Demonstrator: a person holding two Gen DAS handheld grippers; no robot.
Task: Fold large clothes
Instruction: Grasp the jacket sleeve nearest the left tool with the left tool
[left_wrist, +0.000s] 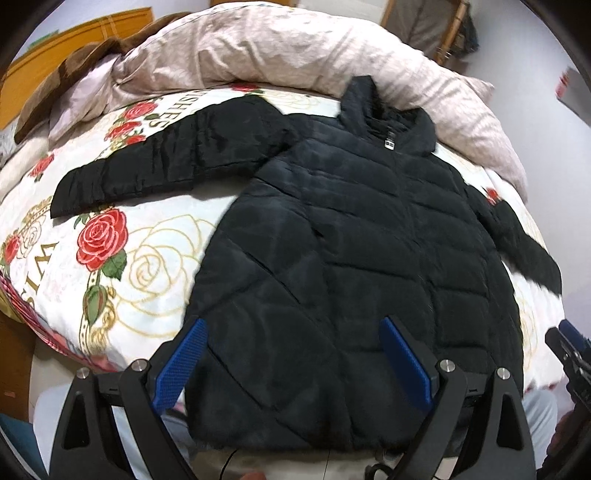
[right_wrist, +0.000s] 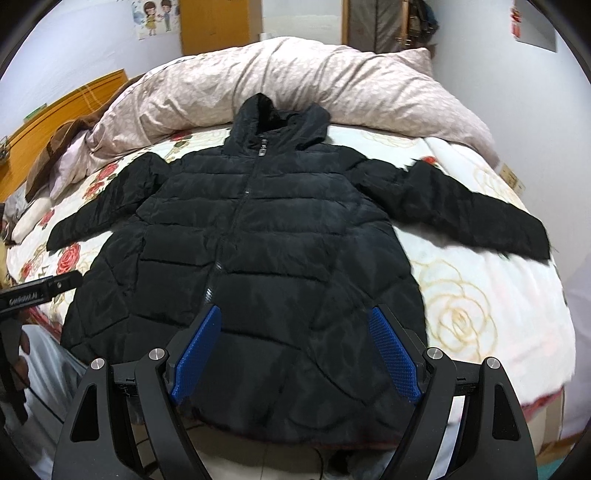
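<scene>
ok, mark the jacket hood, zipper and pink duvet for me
hood (right_wrist: 280, 122), right wrist view, on its outer fabric
zipper (right_wrist: 236, 218), right wrist view, mid-length on the chest
pink duvet (right_wrist: 362, 85), right wrist view, on its wrinkled top

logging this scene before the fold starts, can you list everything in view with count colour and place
black quilted hooded puffer coat: one, black, spread flat front-up on the bed, zipped, sleeves out to both sides
rose-print white bedspread: one, white with red and gold roses, under the coat
crumpled pale pink duvet: one, pale pink, bunched beyond the hood
brown plush blanket: one, brown, far left by the orange wooden headboard
left gripper: one, black with blue pads, open above the hem
right gripper: one, same colours, open above the hem
</scene>
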